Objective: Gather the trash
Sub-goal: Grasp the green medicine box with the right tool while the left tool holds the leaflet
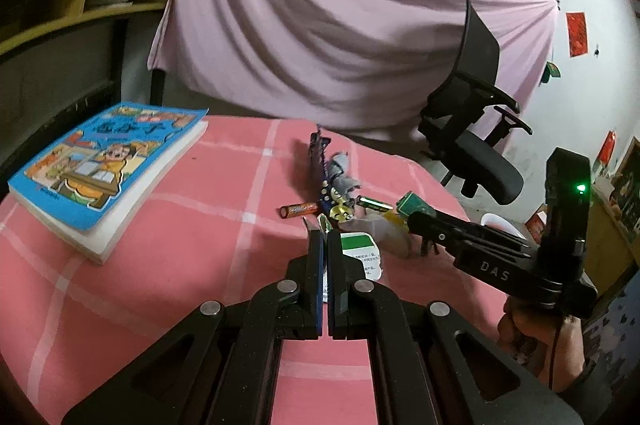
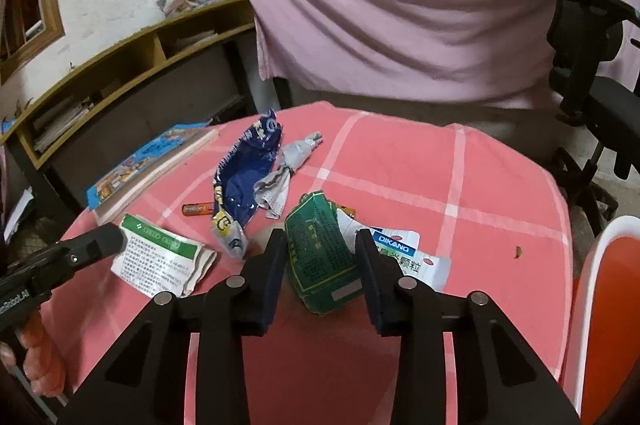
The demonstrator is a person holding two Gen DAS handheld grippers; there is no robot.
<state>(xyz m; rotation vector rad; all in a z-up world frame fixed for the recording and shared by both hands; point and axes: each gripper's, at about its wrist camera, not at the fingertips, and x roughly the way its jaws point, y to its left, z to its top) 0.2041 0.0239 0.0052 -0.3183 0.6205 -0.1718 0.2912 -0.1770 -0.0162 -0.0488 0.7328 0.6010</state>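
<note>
The left hand-held gripper (image 1: 325, 245) has its jaws nearly closed (a thin gap shows); the right hand-held gripper (image 2: 320, 257) is spread wide, angled downward.

A pink checked tablecloth (image 2: 500, 185) covers the table. On its left part lies a thick book (image 1: 108, 165) with a blue cartoon cover, flat. Behind the table hangs a pink sheet (image 1: 320, 17) in draped folds. Right of the table stands a black office chair (image 1: 472, 129) — left of it, a wooden shelf unit (image 2: 120, 65) holding stacked papers.
</note>
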